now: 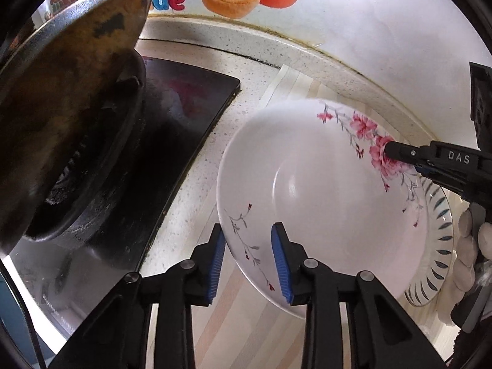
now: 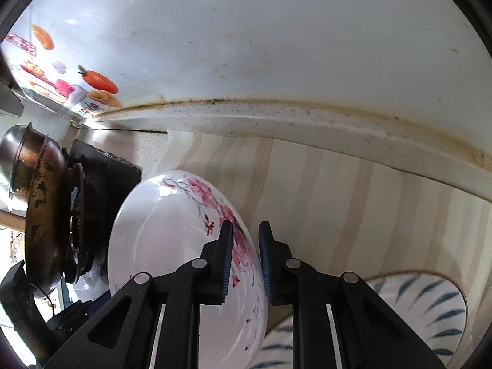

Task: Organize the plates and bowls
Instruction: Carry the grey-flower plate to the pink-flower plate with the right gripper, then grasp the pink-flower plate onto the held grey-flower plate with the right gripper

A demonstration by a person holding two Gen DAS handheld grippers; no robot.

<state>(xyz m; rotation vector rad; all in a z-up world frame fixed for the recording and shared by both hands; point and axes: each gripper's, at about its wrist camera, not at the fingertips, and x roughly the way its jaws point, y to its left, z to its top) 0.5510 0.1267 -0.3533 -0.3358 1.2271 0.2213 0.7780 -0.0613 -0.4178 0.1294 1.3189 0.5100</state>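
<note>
A white bowl with pink flowers [image 1: 313,190] is held over a plate with blue leaf marks [image 1: 439,243]. My left gripper [image 1: 246,264] straddles the bowl's near rim with a visible gap between the blue pads [image 1: 281,264]. My right gripper [image 1: 390,150] comes in from the right and sits at the bowl's far flowered rim. In the right wrist view the bowl [image 2: 172,240] stands on edge, its rim between the right gripper's [image 2: 244,264] fingers. The leaf plate [image 2: 424,310] lies at lower right there.
A black gas hob [image 1: 172,141] with a dirty wok [image 1: 61,92] lies to the left. The speckled counter [image 1: 246,70] has a striped mat [image 2: 338,190] under the dishes. The white wall [image 2: 276,46] with fruit decorations is behind.
</note>
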